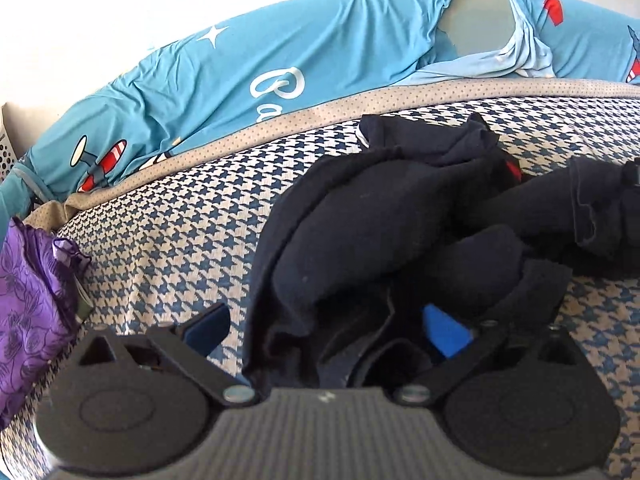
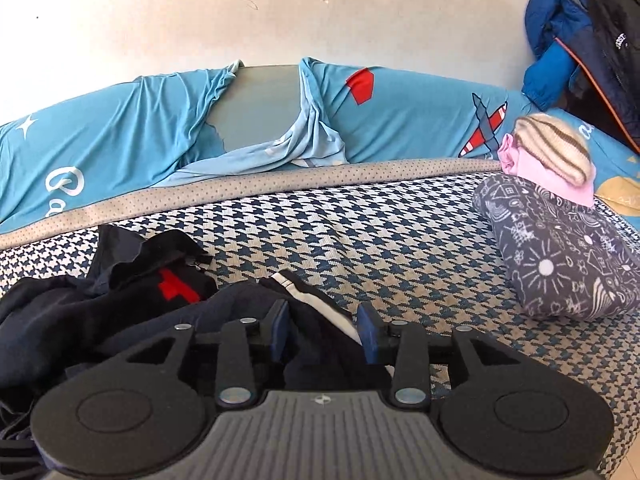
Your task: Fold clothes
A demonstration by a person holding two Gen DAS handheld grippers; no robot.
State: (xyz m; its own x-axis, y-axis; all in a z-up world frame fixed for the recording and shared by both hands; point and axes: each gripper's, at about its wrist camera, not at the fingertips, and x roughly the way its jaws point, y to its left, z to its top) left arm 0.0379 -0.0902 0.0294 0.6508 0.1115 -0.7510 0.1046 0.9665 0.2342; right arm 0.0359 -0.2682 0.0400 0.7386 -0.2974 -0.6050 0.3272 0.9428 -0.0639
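1. The turquoise stretch cover with printed aeroplanes over the long back cushion carries white cursive lettering; "Ca" is all that can be read, as the grey dotted trim cuts off the rest.
2. The dark navy quilted jacket in the right wrist view has small white lettering, too tiny to read.
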